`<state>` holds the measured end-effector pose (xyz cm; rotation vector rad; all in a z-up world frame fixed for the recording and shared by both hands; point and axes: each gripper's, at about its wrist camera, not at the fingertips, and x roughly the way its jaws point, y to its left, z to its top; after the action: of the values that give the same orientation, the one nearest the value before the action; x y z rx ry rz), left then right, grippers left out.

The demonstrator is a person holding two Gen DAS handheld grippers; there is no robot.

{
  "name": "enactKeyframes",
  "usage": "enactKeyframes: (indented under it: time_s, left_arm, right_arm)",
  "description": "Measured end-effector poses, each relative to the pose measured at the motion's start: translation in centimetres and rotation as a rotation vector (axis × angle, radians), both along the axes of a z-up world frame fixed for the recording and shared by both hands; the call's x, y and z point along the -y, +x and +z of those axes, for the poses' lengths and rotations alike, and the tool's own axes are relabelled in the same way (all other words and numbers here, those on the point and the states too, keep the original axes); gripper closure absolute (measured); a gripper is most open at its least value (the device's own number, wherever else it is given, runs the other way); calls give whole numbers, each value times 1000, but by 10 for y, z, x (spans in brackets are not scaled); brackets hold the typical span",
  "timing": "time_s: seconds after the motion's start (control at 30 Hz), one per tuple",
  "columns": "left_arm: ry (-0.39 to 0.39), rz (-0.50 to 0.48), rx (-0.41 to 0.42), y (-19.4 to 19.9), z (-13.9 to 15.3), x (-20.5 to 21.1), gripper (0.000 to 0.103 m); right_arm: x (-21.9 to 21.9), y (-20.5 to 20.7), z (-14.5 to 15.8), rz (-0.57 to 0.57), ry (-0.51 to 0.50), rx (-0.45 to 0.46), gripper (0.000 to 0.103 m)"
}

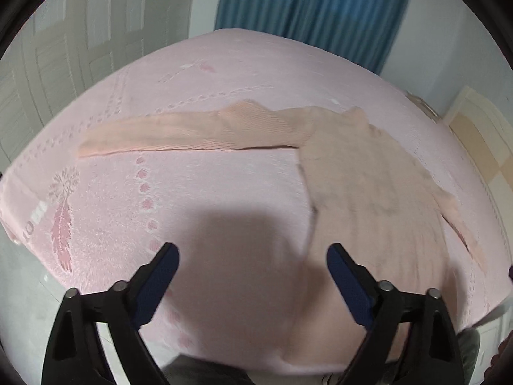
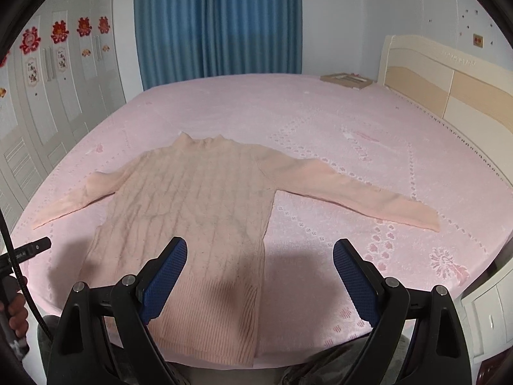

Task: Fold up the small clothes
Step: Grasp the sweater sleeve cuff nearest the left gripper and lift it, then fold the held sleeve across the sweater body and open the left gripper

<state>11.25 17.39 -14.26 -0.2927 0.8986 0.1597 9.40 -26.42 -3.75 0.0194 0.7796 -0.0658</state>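
A peach cable-knit sweater [image 2: 198, 211] lies flat on the pink bed [image 2: 320, 122], collar away from me, both sleeves spread out sideways. In the left wrist view the sweater [image 1: 368, 192] lies to the right with one sleeve stretching left. My left gripper [image 1: 253, 250] is open and empty above the bed, just left of the sweater's body. My right gripper [image 2: 260, 243] is open and empty above the sweater's lower right edge; its left finger hangs over the hem. The left gripper's tip [image 2: 35, 247] shows at the left edge of the right wrist view.
A cream headboard [image 2: 449, 89] stands at the right, with a flat box [image 2: 348, 80] on the bed beside it. Blue curtains [image 2: 218, 22] hang behind the bed. White wardrobe doors [image 2: 41, 102] line the left wall. A white bedside cabinet [image 2: 490, 314] stands at the lower right.
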Motion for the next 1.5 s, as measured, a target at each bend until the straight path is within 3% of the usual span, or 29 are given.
enactKeyframes:
  time_s: [0.13, 0.3, 0.43, 0.57, 0.73, 0.83, 1.0, 1.13, 1.27, 1.5]
  left_arm:
    - [-77, 51, -9, 19, -21, -38, 13]
    - [-150, 189, -5, 41, -41, -98, 13]
    - [-185, 290, 7, 55, -52, -149, 13]
    - [-205, 386, 22, 67, -68, -197, 23]
    - [-208, 435, 47, 81, -82, -221, 35]
    - [-192, 459, 53, 96, -86, -227, 44]
    - [-64, 488, 17, 113, -86, -232, 89]
    - [-33, 481, 29, 112, -74, -225, 92]
    - [42, 450, 65, 124, -42, -203, 92]
    - [129, 306, 163, 159, 32, -114, 93]
  right_arm:
    - [3, 12, -10, -38, -29, 11, 12]
    - [3, 34, -27, -20, -12, -98, 18]
    - [-3, 47, -41, -15, -32, -111, 18]
    - [-15, 60, -55, -3, -44, -126, 18]
    - [-27, 78, -69, -19, -66, -158, 18]
    - [-28, 85, -73, -34, -16, -161, 18]
    - [-26, 99, -78, -35, 45, -157, 18]
    - [-20, 113, -81, -33, 63, -142, 18]
    - [-8, 134, -76, -21, 84, -113, 18]
    - [34, 149, -67, -38, 87, 1, 18]
